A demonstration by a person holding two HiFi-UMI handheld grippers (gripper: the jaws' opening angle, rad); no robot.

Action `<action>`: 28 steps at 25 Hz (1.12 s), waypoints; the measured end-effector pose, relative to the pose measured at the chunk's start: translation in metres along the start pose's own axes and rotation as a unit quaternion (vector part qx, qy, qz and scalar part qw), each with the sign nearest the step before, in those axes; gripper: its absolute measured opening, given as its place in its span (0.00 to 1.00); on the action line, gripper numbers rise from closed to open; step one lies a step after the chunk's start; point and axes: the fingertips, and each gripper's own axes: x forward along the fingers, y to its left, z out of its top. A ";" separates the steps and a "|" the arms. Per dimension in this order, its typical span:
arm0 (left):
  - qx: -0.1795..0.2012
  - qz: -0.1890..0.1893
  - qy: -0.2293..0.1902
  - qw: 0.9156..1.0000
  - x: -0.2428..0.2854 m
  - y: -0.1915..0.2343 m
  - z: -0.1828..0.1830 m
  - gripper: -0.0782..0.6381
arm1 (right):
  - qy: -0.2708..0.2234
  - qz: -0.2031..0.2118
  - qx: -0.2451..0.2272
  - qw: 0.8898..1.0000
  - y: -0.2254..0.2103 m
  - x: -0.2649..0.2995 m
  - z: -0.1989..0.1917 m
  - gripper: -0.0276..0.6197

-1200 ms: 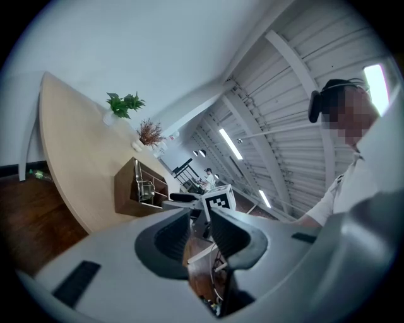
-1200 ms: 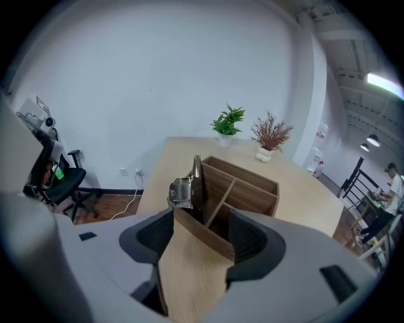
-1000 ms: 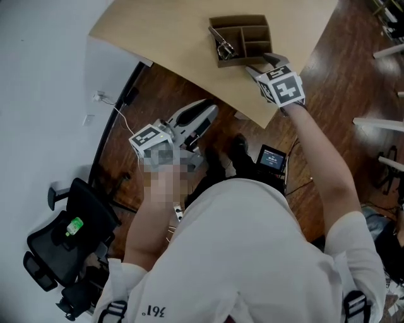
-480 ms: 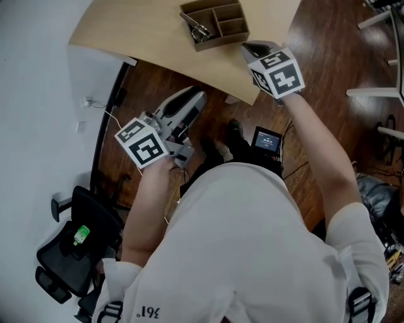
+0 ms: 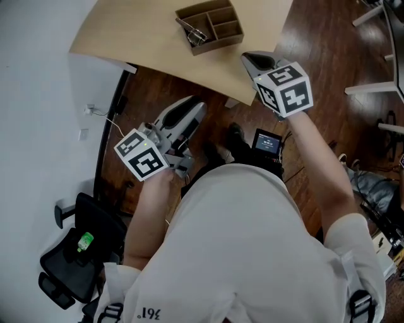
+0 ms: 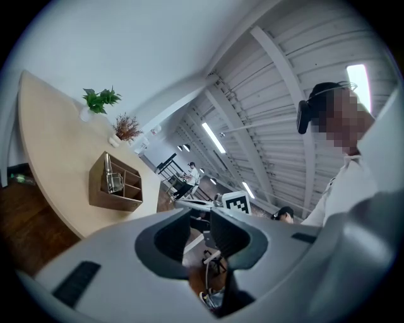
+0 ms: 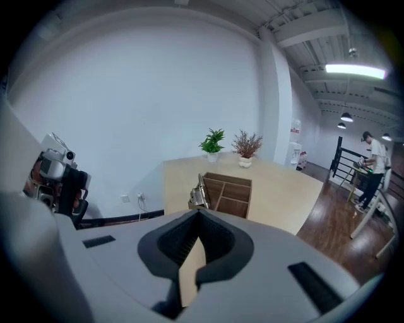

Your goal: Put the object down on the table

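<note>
A wooden organiser box (image 5: pixel 218 19) stands on the light wooden table (image 5: pixel 145 31), and a metal clip (image 5: pixel 194 30) lies in its left compartment. The right gripper view shows the same box (image 7: pixel 230 192) and clip (image 7: pixel 199 192) just beyond the jaw tips. My right gripper (image 5: pixel 249 58) hovers at the table's near edge, a short way from the box, shut and empty. My left gripper (image 5: pixel 199 104) hangs below the table edge over the dark floor, also shut with nothing in it. In the left gripper view, the box (image 6: pixel 117 186) sits off to the left.
Two potted plants (image 7: pixel 213 144) (image 7: pixel 246 146) stand at the table's far end. A black office chair (image 5: pixel 72 262) carrying a green bottle (image 5: pixel 85 240) is at the lower left. A small screen device (image 5: pixel 268 142) lies on the floor by the person's feet. Another person (image 7: pixel 372 161) stands far right.
My right gripper has drawn back from the box toward the table's near edge and risen a little. The left gripper has stayed below the table edge, shifting slightly left.
</note>
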 end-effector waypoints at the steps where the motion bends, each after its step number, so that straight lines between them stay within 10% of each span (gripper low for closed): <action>1: 0.003 0.000 -0.001 1.000 -0.002 -0.002 0.000 0.24 | -0.003 0.000 0.004 1.000 0.002 -0.004 0.000 0.05; 28: 0.049 -0.044 0.028 0.997 -0.014 -0.043 -0.003 0.12 | -0.059 -0.003 0.098 0.993 0.025 -0.110 -0.009 0.05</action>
